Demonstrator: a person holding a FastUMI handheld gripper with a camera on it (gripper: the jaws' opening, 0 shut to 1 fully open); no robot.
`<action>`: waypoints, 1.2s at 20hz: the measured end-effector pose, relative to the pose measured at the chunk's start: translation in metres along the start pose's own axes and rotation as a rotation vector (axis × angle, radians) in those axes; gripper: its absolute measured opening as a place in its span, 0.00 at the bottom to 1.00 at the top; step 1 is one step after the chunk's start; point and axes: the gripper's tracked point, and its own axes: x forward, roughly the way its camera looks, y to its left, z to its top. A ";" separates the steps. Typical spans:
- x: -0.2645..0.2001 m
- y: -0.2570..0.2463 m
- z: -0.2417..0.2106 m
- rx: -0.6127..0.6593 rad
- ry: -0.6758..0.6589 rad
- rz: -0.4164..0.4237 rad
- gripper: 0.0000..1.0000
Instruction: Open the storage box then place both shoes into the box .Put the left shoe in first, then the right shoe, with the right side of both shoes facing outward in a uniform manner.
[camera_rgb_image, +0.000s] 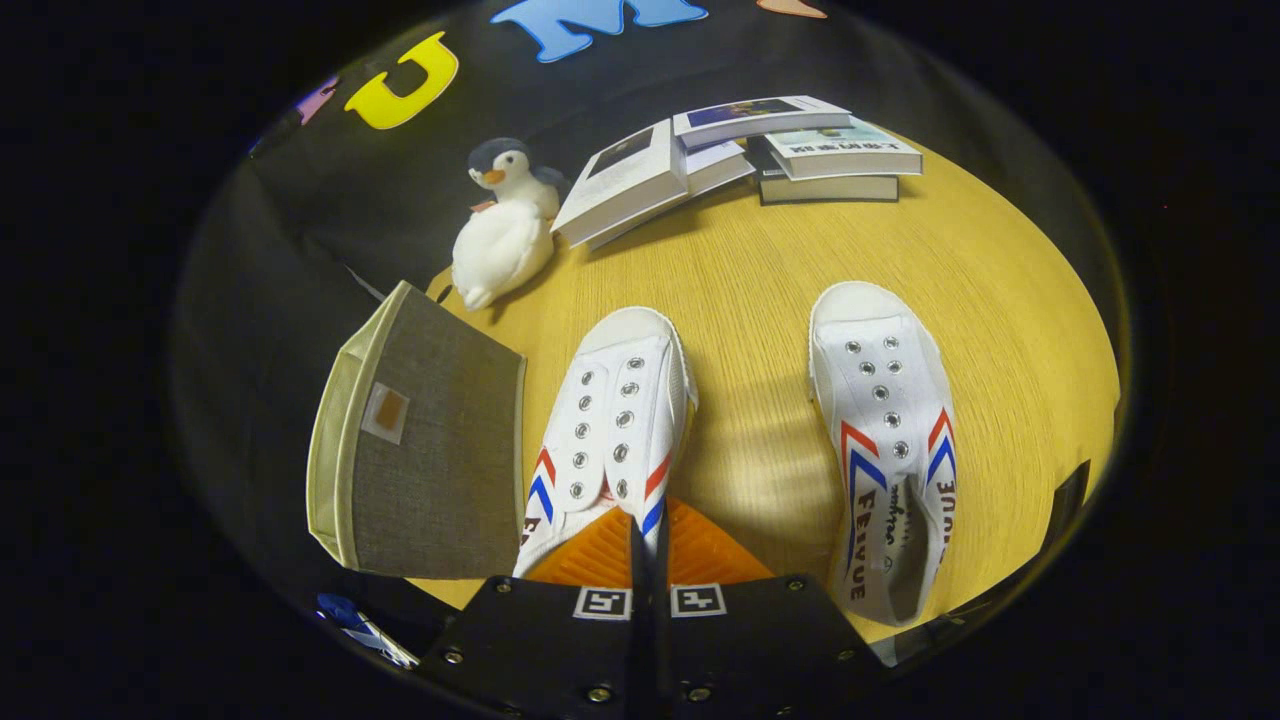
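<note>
The fingers (648, 545) are drawn close together, pinching the rear collar of the left shoe (612, 420) between them, with only a thin strip of shoe showing in the gap. The gripper looks steeply down over the worktop (760, 280), pointing along the shoe toward its toe. Just left of that shoe stands the box (430, 450), its grey fabric side facing the shoe and its pale rim on the far side. To the right, apart, the right shoe (885, 440) lies flat, toe pointing away. Beyond them sit a plush penguin (505, 225) and some books (740, 150).
</note>
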 end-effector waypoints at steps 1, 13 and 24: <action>-0.005 0.006 0.004 0.000 -0.004 0.009 0.00; -0.057 0.091 0.048 -0.101 -0.089 0.080 0.00; -0.035 0.189 0.050 -0.136 -0.068 0.165 0.00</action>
